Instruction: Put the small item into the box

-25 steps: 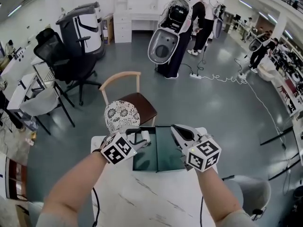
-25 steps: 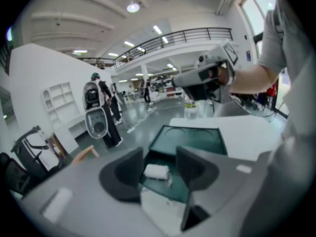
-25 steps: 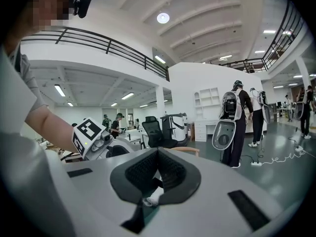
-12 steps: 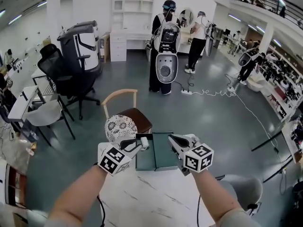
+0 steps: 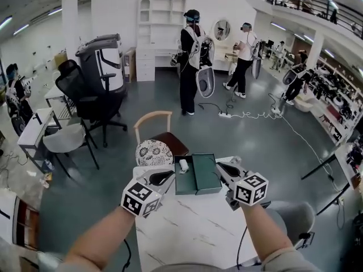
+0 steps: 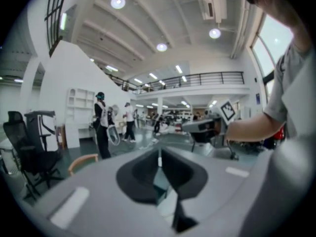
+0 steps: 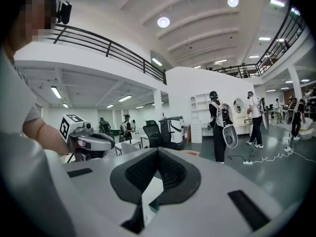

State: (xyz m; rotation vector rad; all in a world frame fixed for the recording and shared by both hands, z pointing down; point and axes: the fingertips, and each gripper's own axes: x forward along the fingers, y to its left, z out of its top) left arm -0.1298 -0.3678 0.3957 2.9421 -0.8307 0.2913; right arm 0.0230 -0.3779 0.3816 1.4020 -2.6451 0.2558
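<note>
One box [image 5: 205,173], green and open, at the far edge of the white desk [image 5: 193,231], with the small white item [image 5: 183,165] lying in its left half. One left hand-held gripper [image 5: 168,175], just left of the box, whose jaws have just been closing and now meet with nothing between them. One right hand-held gripper [image 5: 221,165], at the box's right side, jaws together, empty.
</note>
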